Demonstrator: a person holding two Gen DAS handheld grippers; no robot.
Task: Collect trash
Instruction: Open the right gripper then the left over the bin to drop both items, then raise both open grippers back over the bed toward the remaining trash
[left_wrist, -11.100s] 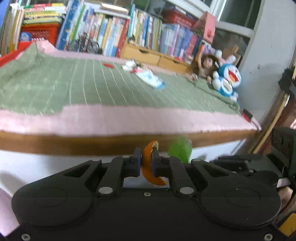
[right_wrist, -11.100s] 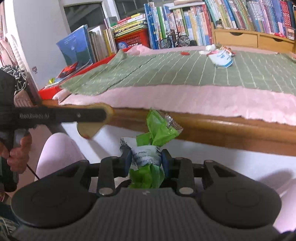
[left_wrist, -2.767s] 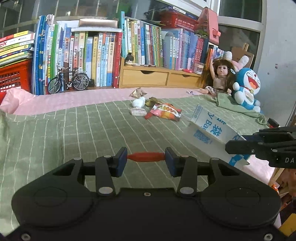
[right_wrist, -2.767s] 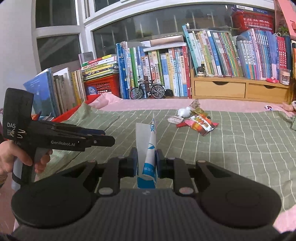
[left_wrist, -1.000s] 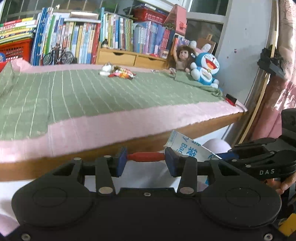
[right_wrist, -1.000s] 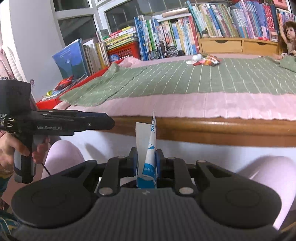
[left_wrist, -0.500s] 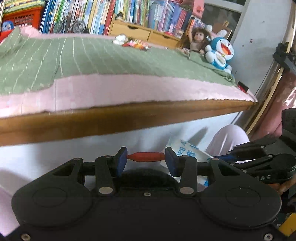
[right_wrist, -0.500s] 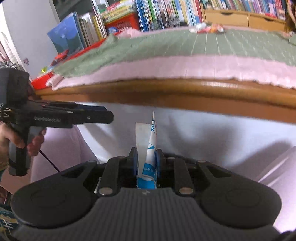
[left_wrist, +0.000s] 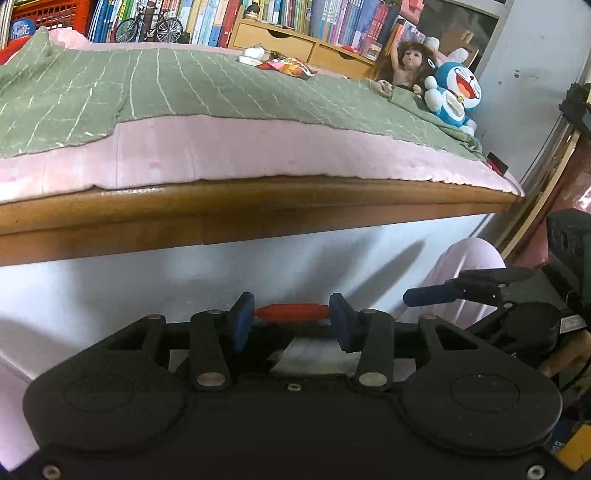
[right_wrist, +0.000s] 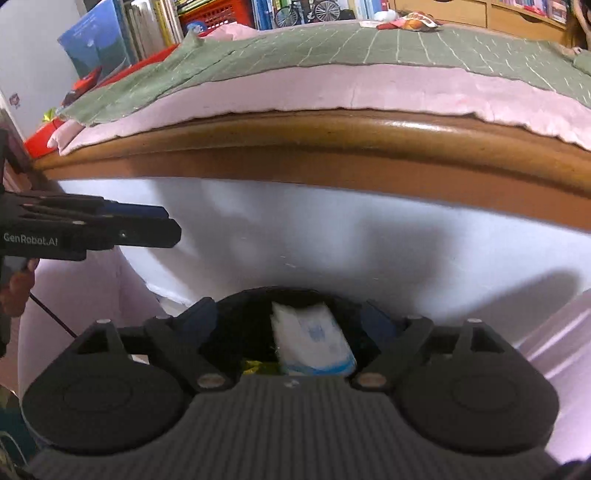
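Note:
My left gripper (left_wrist: 291, 321) is shut on a small red piece of trash (left_wrist: 291, 312), held crosswise between its blue pads below the bed's edge. My right gripper (right_wrist: 288, 321) is open with its fingers spread wide. A white and blue carton (right_wrist: 310, 339) lies loose between and below them, inside a black bin (right_wrist: 236, 299). In the left wrist view the right gripper (left_wrist: 443, 293) shows at the right. In the right wrist view the left gripper (right_wrist: 140, 225) shows at the left. A colourful snack wrapper (left_wrist: 288, 66) and a white crumpled tissue (left_wrist: 253, 51) lie far back on the bed.
The bed has a green checked blanket (left_wrist: 221, 88), a pink sheet, a wooden rail (left_wrist: 258, 210) and a white side panel (right_wrist: 332, 243) just ahead. A doll (left_wrist: 410, 66) and a blue plush toy (left_wrist: 454, 92) sit at its right end. Bookshelves stand behind. A person's pink-clad knees flank the bin.
My right gripper has opened and let go of the carton, which has dropped into the black bin. Both grippers have sunk further below the bed's rail. The left still holds the red piece.

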